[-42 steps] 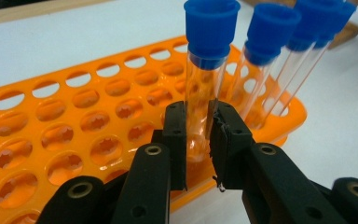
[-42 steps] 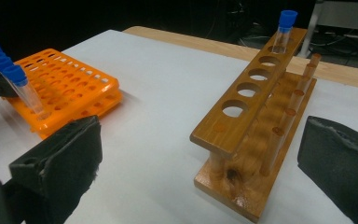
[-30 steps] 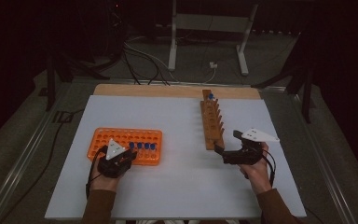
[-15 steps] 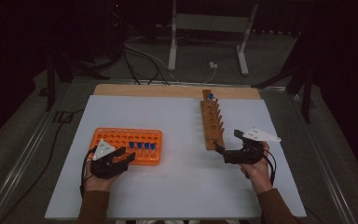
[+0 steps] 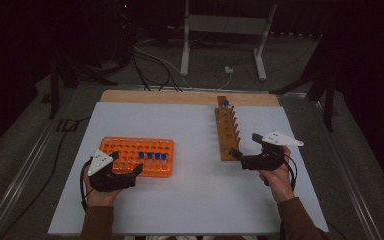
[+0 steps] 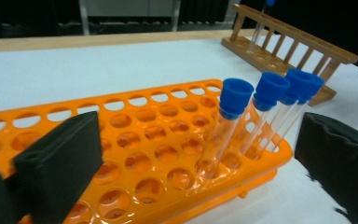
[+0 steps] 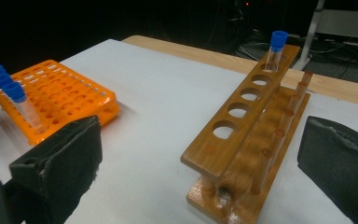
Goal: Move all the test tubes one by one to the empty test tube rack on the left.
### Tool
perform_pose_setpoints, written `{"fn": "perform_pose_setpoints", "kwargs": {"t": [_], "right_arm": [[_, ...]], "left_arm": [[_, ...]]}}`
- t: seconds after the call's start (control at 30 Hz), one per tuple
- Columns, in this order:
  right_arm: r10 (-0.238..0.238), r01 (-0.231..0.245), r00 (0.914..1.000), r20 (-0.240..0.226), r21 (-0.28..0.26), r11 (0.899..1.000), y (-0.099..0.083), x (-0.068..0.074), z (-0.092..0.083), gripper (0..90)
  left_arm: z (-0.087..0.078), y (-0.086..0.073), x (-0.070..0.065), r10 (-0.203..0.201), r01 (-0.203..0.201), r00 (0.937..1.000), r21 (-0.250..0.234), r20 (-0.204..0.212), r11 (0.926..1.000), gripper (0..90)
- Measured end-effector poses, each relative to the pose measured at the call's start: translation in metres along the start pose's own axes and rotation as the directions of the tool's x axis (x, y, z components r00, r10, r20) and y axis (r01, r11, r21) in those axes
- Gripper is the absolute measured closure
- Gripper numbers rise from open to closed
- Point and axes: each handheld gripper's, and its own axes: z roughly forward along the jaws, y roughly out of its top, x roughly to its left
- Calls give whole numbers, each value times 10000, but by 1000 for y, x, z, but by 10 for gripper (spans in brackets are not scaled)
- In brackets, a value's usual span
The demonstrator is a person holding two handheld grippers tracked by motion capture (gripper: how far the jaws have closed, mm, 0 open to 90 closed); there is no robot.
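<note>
Work in hand: blue-capped tubes moving between the orange rack [image 5: 137,155] and the wooden rack [image 5: 227,128] on the desk [image 5: 190,200].

Left gripper [image 5: 130,172], lower left of the high view: fingers [image 6: 58,161] spread wide, nothing between them; they have just been opening. In the left gripper view the nearest tube [image 6: 224,125] stands just right of centre, beyond the fingertips, seated in the near row at the rack's right end. Three more capped tubes line up close behind it toward the right of that frame. None is touched.

Tube axis: close to upright, leaning a little to the right in the left gripper view, cap on top. The open fingers lie about level, so they face the tube side-on, across its axis.

Right gripper [image 5: 241,156], right of centre in the high view: fingers [image 7: 63,158] also apart and empty, tips just off the near end of the wooden rack. That rack runs away toward the top of the frame, with a single tube [image 7: 276,49] in its far hole. The near holes are empty.

Judgement: the four tubes in the orange rack lie far nearer the left hand; the right hand is well apart from them and fronts the empty holes. A next pick would fall to the left, straight ahead and slightly right.
</note>
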Motion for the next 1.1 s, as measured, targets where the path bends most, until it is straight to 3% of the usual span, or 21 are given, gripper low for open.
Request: {"fn": "perform_pose_setpoints", "kwargs": {"t": [0.33,0.8,1.1], "right_arm": [[-34,36,9999,155,-173,9998,20,-6,18,16],[-72,66,9992,405,147,9999,52,-15,49,15],[-42,21,9978,656,315,9995,63,-20,66,15]], "left_arm": [[3,-3,3,-192,193,9994,20,-289,9998,7],[6,-5,1,-139,138,9990,-11,-433,9999,7],[4,-4,3,-241,233,9986,-159,-478,9996,8]]}}
